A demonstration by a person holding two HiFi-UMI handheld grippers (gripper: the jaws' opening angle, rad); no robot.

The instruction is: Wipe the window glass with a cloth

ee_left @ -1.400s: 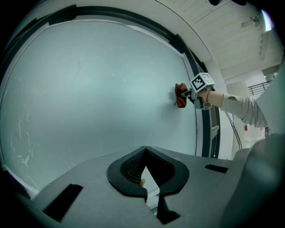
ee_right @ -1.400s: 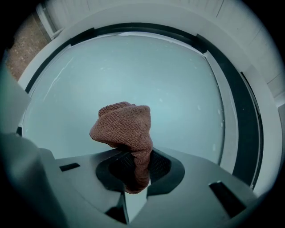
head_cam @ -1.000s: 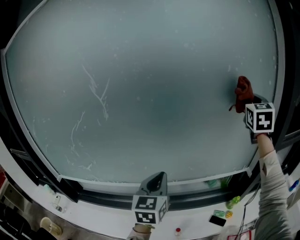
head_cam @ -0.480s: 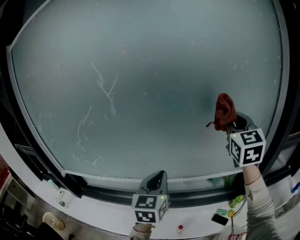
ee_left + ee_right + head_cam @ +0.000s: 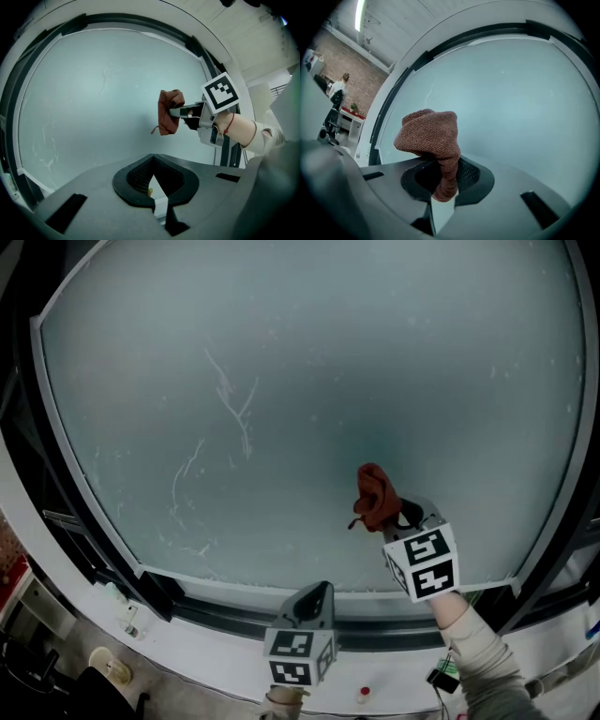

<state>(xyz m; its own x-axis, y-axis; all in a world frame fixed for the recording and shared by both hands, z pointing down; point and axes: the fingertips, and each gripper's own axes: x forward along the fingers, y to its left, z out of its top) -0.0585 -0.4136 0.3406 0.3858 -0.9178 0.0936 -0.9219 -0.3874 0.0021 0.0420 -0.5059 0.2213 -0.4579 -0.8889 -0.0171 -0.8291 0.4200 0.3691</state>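
With the right hand-held gripper (image 5: 401, 517) clenched on the cloth (image 5: 375, 495), low on the glass (image 5: 309, 362) and near the bottom frame (image 5: 234, 589), press the bunched wad flatter for fuller contact. Looks mid-wipe, with much of the glass probably left to do. Sweep in overlapping rows, edge to edge. Head left toward the pale streaks (image 5: 234, 404), well apart from the cloth. Keep the hard jaws off the glass and let only fabric touch. Hold the left hand-held gripper (image 5: 314, 604), closed on nothing, low by the frame and clear of the stroke.
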